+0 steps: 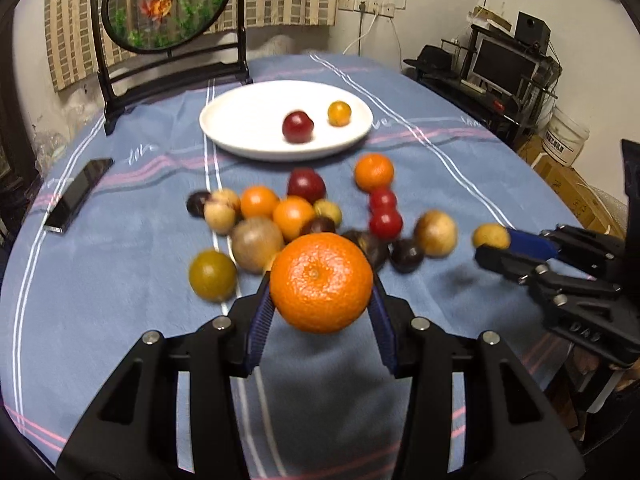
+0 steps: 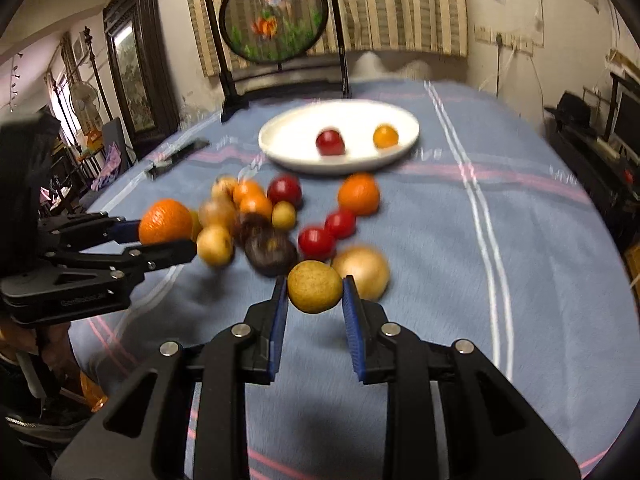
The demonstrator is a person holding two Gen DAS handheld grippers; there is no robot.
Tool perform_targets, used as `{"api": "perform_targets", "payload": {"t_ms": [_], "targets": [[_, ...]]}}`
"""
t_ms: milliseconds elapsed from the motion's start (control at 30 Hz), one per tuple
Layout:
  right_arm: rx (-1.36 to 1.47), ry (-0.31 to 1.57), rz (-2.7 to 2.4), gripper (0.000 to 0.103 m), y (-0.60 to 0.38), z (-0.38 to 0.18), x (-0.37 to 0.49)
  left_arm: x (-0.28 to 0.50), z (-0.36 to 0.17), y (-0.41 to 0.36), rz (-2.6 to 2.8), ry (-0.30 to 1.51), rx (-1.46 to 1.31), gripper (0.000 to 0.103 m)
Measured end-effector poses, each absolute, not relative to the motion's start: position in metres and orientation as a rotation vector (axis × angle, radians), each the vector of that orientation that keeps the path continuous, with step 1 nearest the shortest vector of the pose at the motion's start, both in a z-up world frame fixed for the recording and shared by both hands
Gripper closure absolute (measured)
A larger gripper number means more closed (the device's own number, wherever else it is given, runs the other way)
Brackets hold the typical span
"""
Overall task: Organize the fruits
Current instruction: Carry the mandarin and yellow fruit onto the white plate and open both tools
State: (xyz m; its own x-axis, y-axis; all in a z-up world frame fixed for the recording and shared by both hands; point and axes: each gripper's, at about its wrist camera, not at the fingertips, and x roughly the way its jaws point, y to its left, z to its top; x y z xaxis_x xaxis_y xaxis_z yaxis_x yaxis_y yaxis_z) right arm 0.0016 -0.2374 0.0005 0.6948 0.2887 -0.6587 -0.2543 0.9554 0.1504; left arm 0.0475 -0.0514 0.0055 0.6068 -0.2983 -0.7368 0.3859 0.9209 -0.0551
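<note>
My left gripper is shut on a large orange, held above the cloth; it also shows in the right wrist view. My right gripper is shut on a small yellow-brown fruit, seen in the left wrist view too. A white plate at the far middle holds a dark red fruit and a small yellow-orange fruit. A pile of mixed fruits lies on the cloth between the plate and both grippers.
The table has a blue striped cloth. A black phone lies at the left. A round goldfish screen on a black stand stands behind the plate. Shelves and a monitor stand off the table's right edge.
</note>
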Motion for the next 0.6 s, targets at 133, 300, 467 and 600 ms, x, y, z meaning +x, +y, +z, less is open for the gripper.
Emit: {"api": "perform_targets", "payload": {"t_ms": [133,300,467,600], "targets": [[0.038,0.693,0.301,0.075,-0.238,0.022,0.017,0.072,0.022,-0.048,-0.372,0.8,0.108,0.057],[0.008,0.656,0.287,0.075,-0.234,0.038,0.05,0.109,0.036,-0.049,-0.361,0.779,0.105,0.057],[-0.017,0.67,0.295,0.075,-0.228,0.04,0.096,0.156,0.034,-0.056,-0.362,0.796,0.089,0.057],[-0.051,0.702,0.295,0.075,-0.219,0.034,0.139,0.2,0.023,-0.063,-0.329,0.822,0.097,0.057]]}}
